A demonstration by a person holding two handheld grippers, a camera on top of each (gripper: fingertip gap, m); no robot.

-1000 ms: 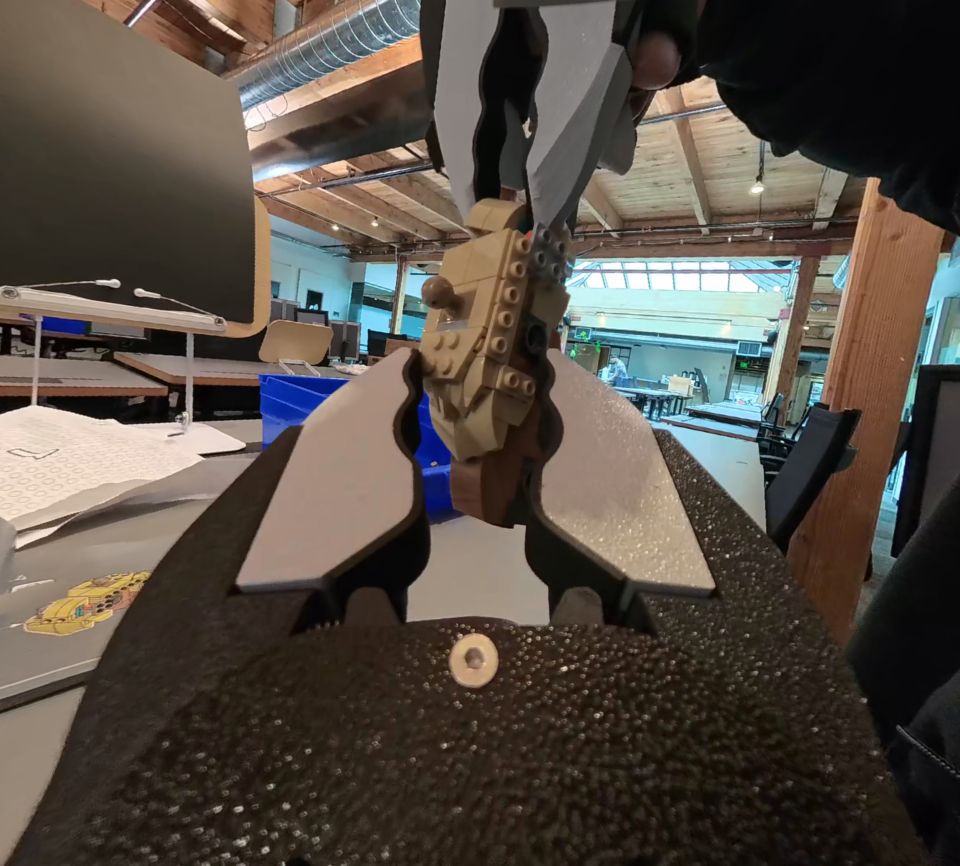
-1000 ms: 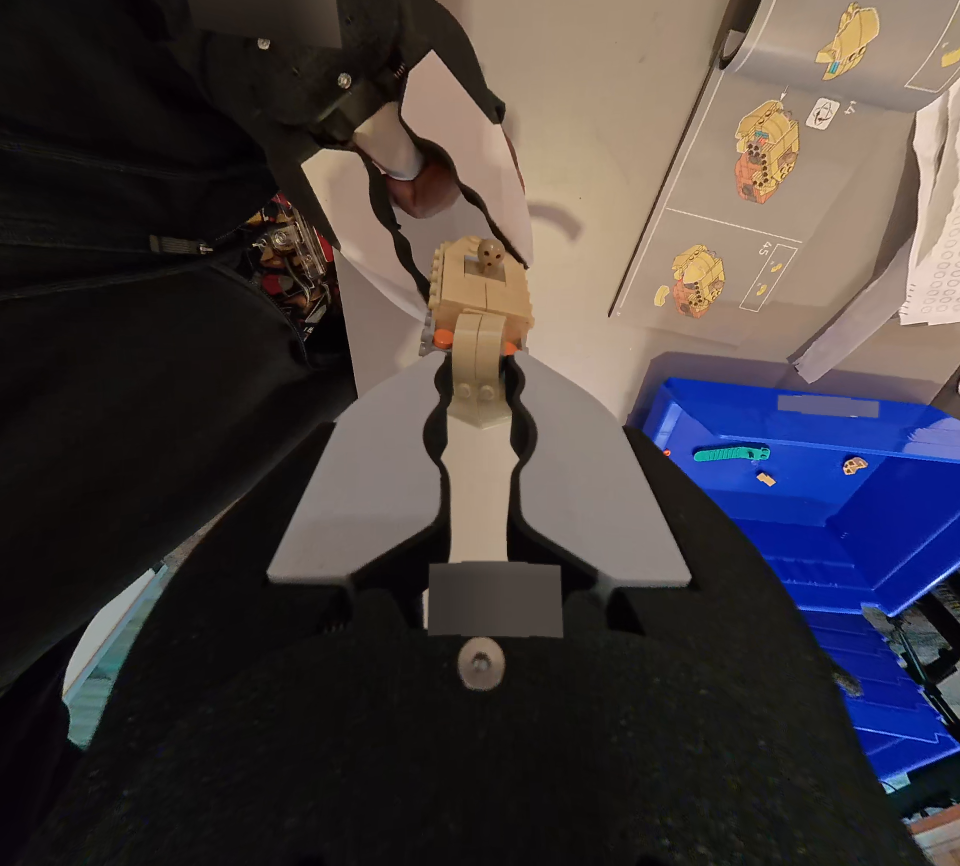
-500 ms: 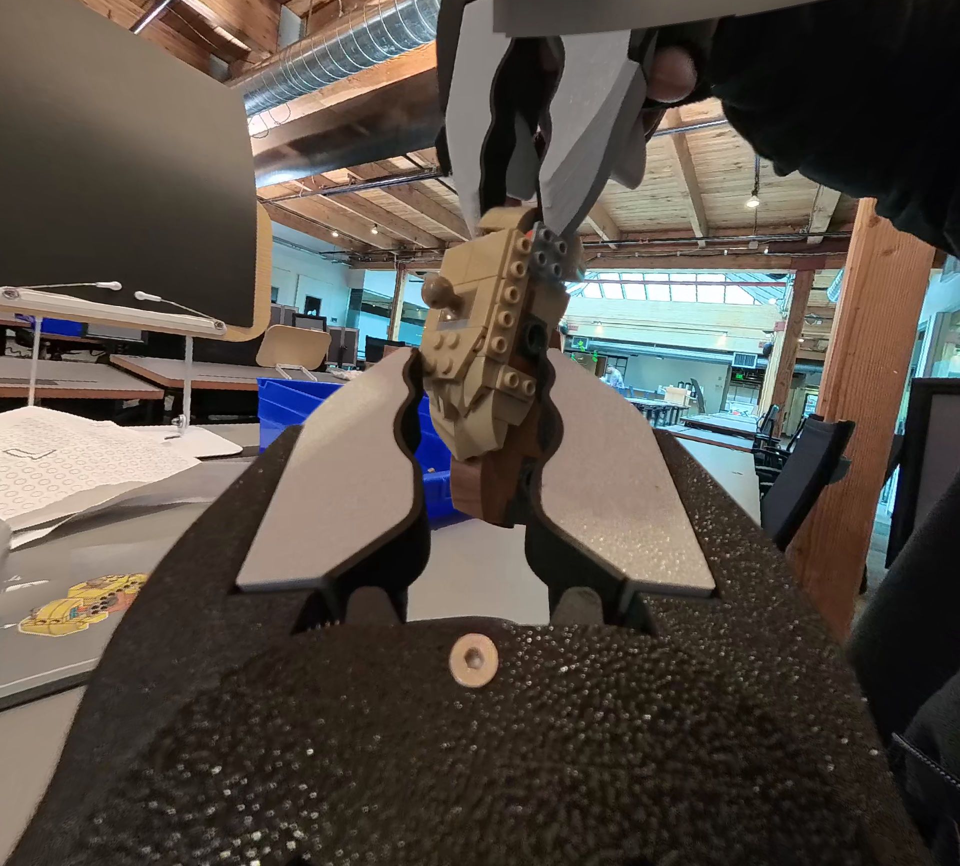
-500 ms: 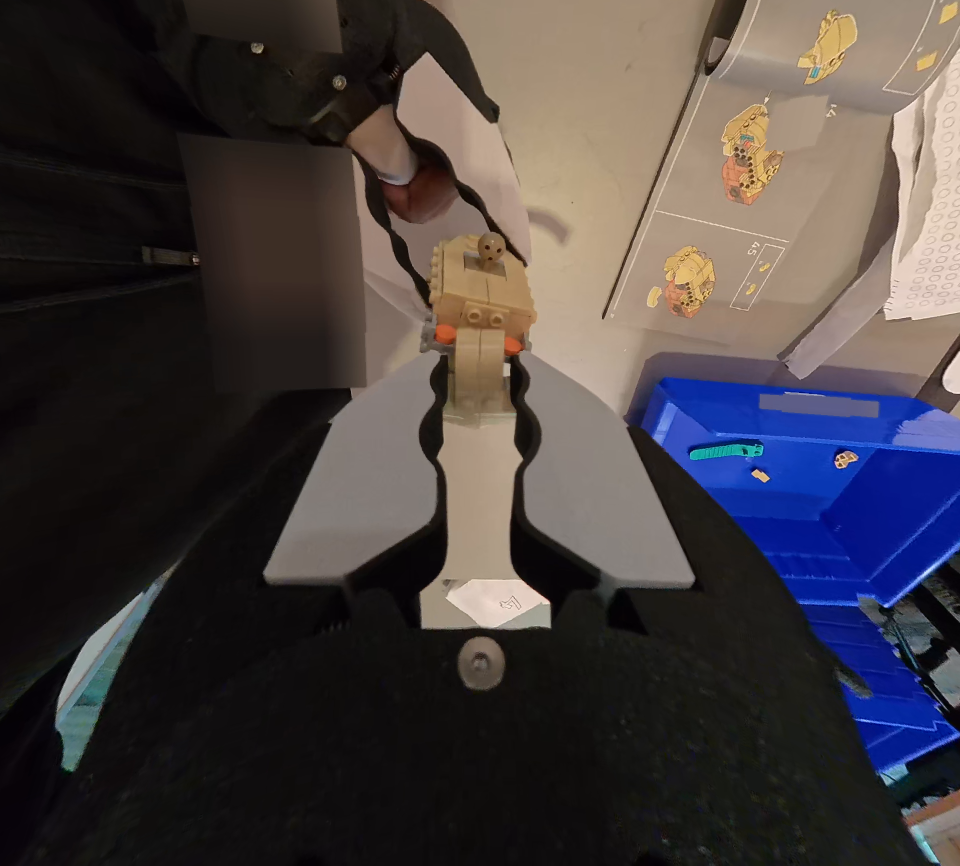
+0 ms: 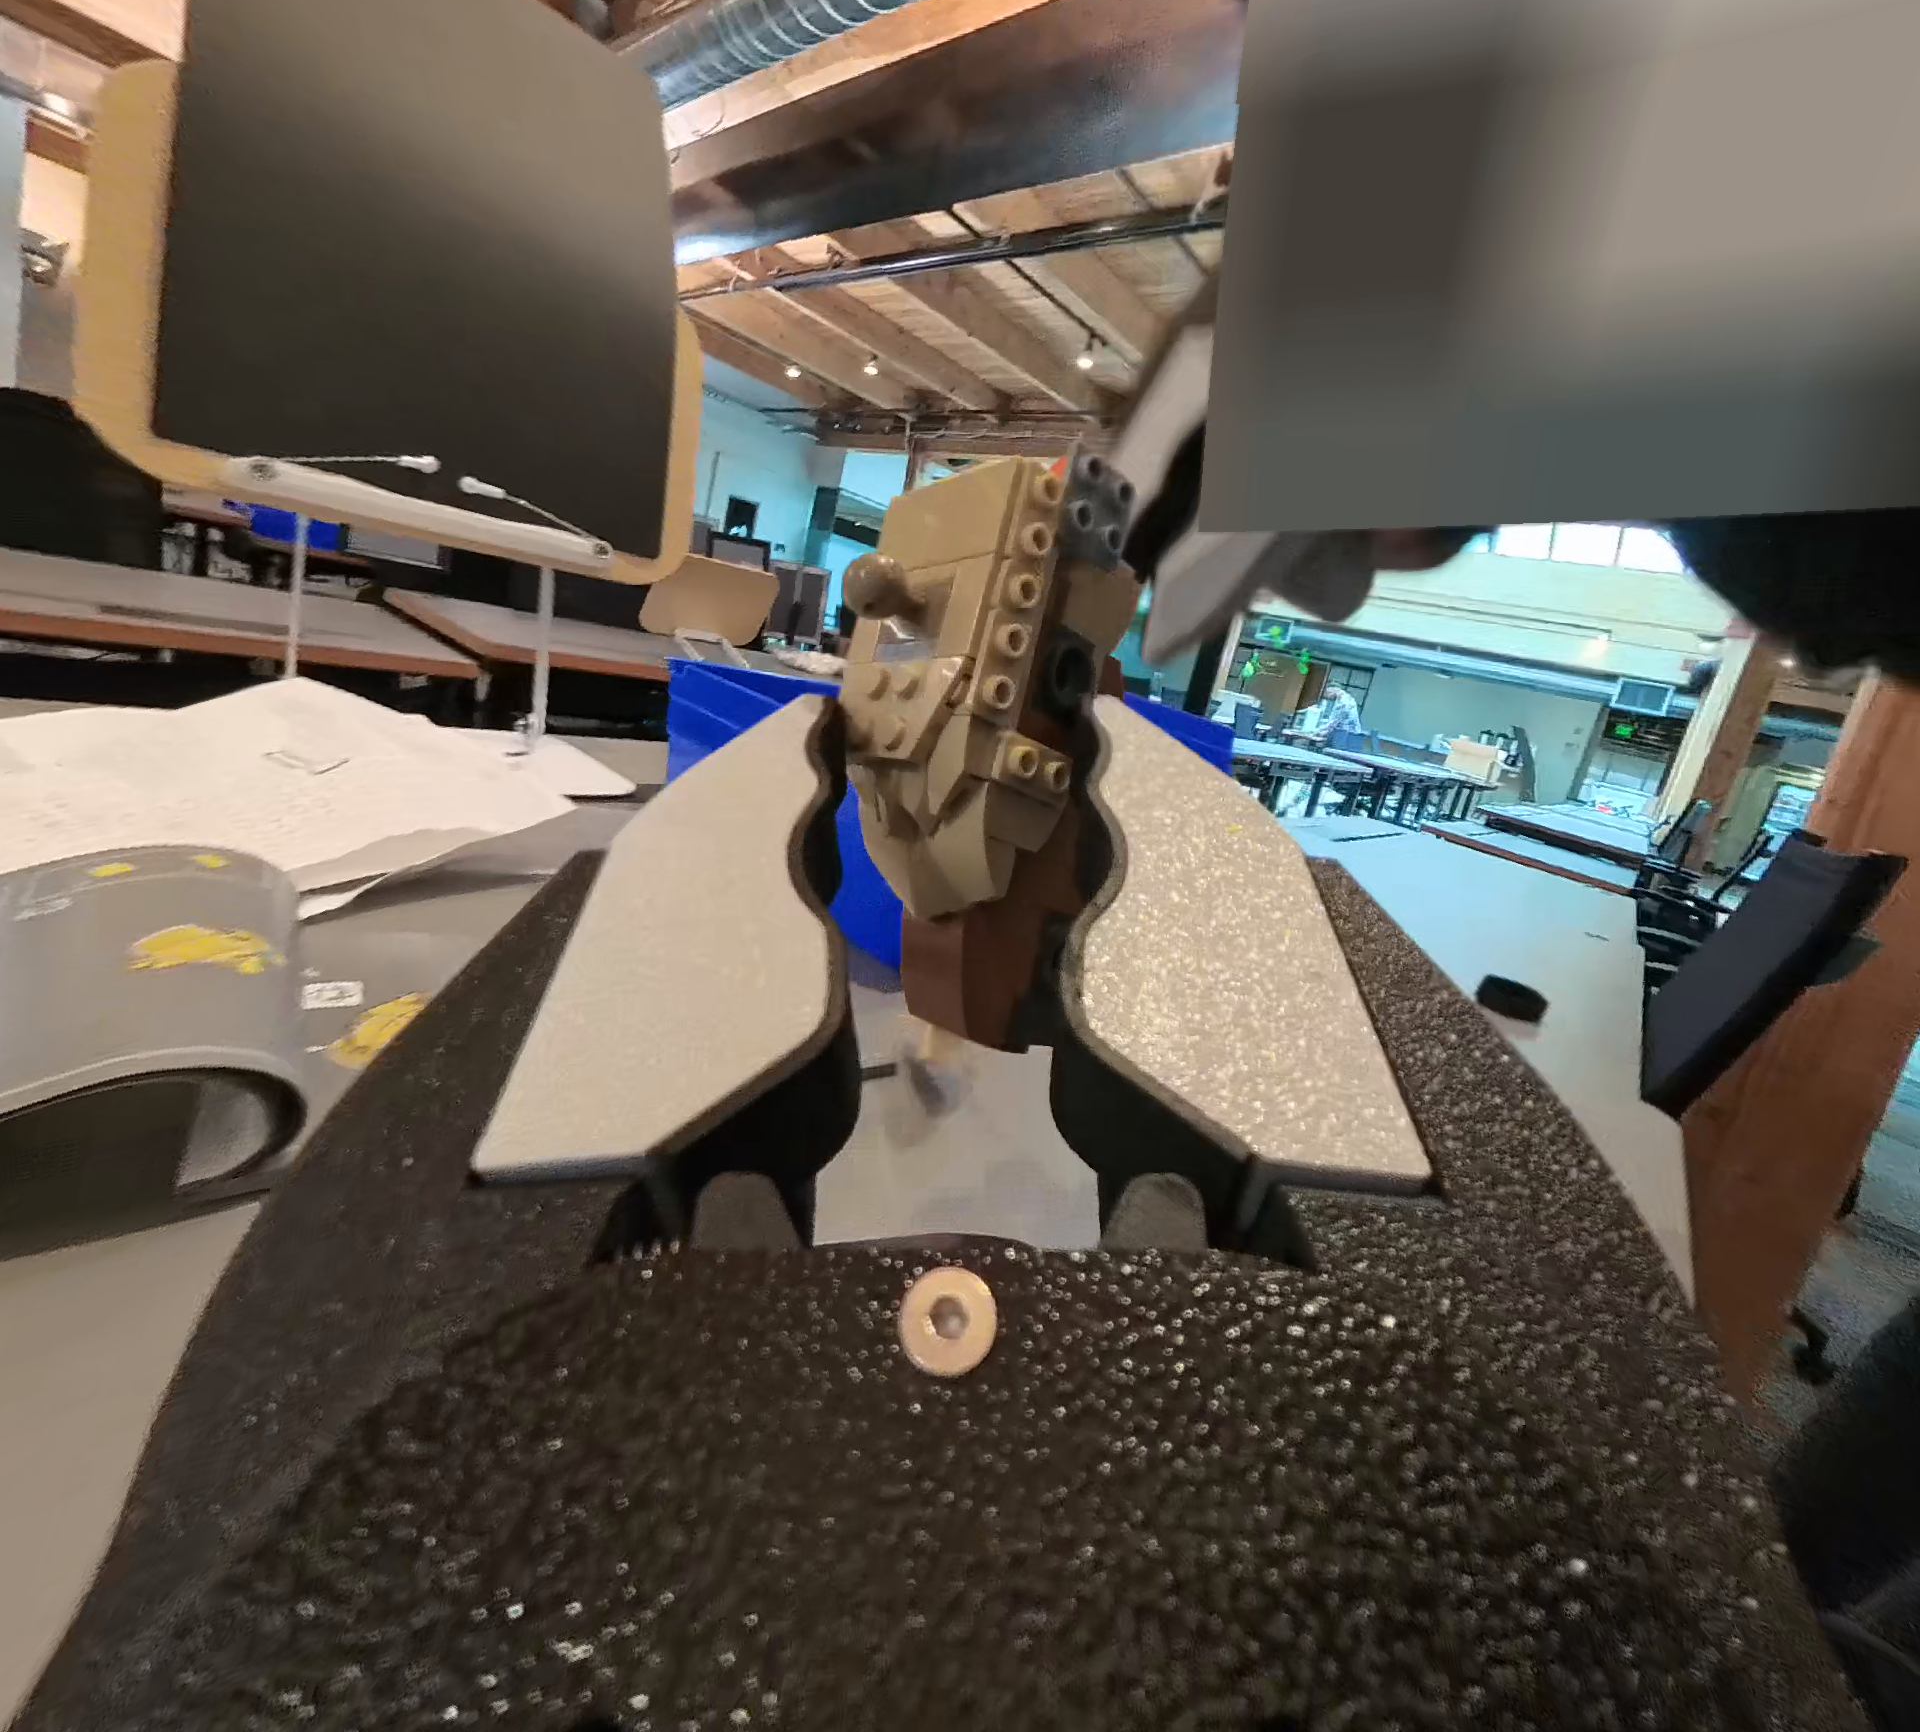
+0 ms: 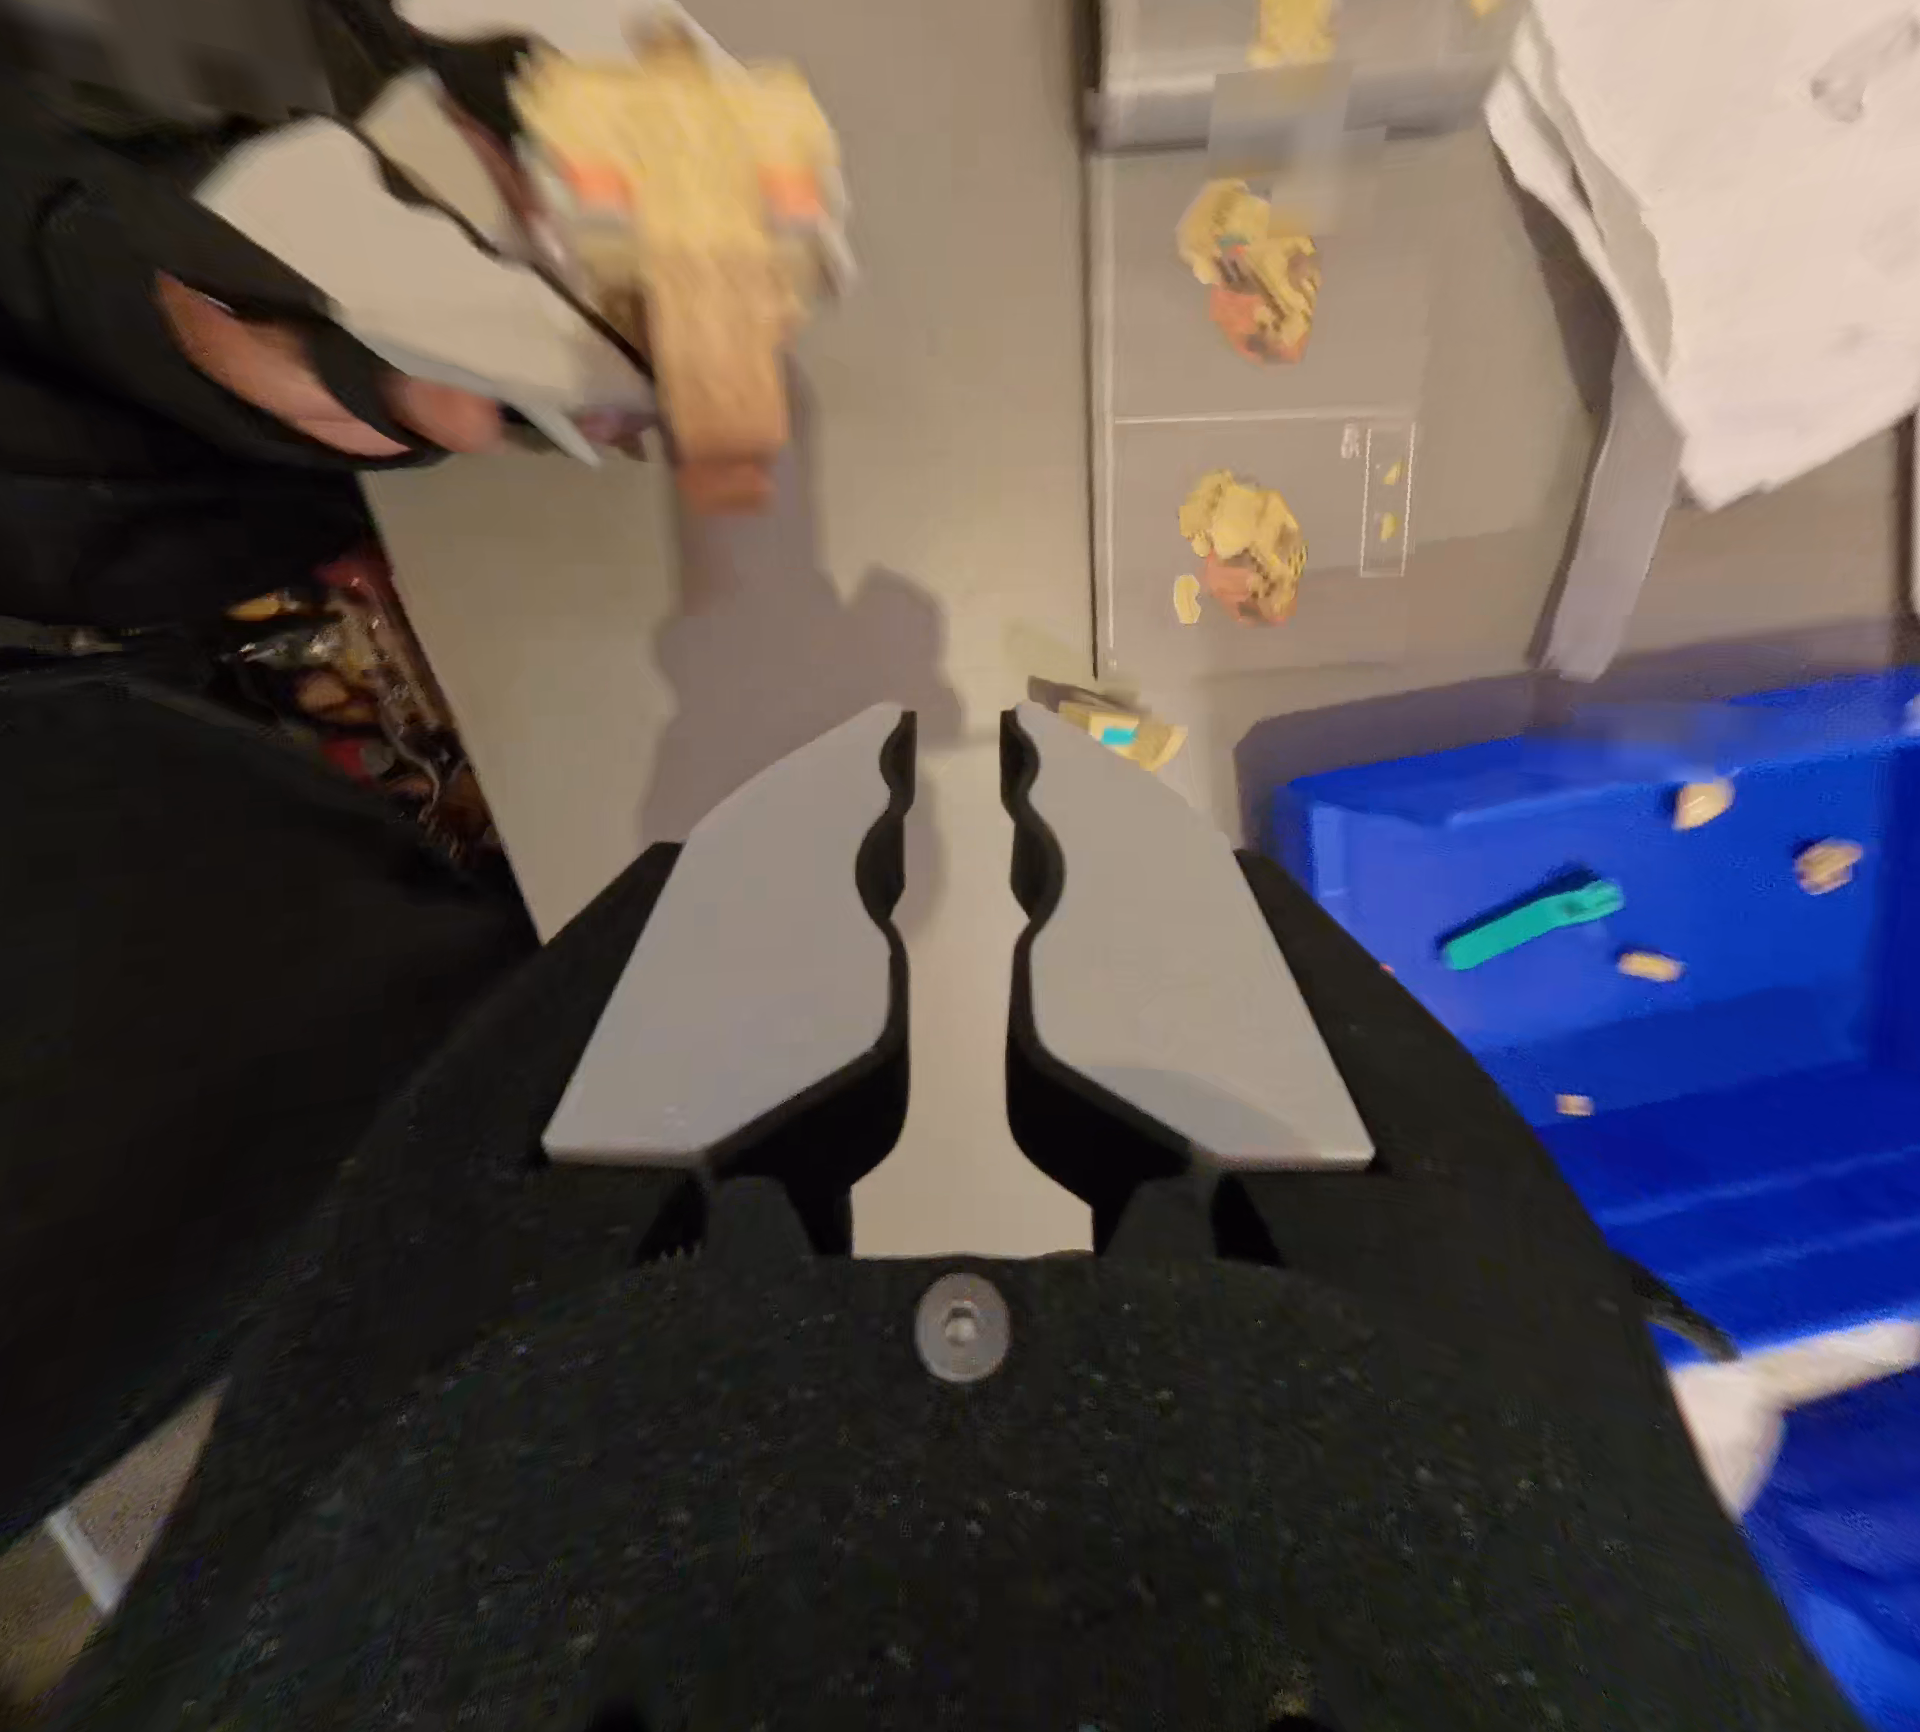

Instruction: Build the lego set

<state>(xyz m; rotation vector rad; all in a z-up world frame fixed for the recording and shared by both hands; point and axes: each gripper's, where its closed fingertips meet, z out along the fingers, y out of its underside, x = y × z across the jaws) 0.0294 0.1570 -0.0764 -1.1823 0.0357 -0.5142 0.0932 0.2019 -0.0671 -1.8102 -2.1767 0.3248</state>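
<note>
On the left, our left gripper (image 5: pixel 961 809) is clamped on a tan and brown brick model (image 5: pixel 966 726), both pads pressed against its lower body, holding it up above the grey table (image 6: pixel 935 124). In the right wrist view the same model (image 6: pixel 675 217) shows blurred at upper left, well apart from our right gripper (image 6: pixel 956 726). That gripper has a narrow gap between its fingers and nothing in it; it hovers over the table. Just to the right of its fingertips lies a small tan piece with a teal patch (image 6: pixel 1117 732). Beyond that is the open instruction booklet (image 6: pixel 1247 280), with white paper sheets (image 6: pixel 1714 124) further right and the blue bin (image 6: pixel 1610 955) of loose pieces nearest the right edge. Both views are smeared, so we judge that we should keep the left grip firm and steady, and let the picture settle before lining the empty fingers up on anything small.
</note>
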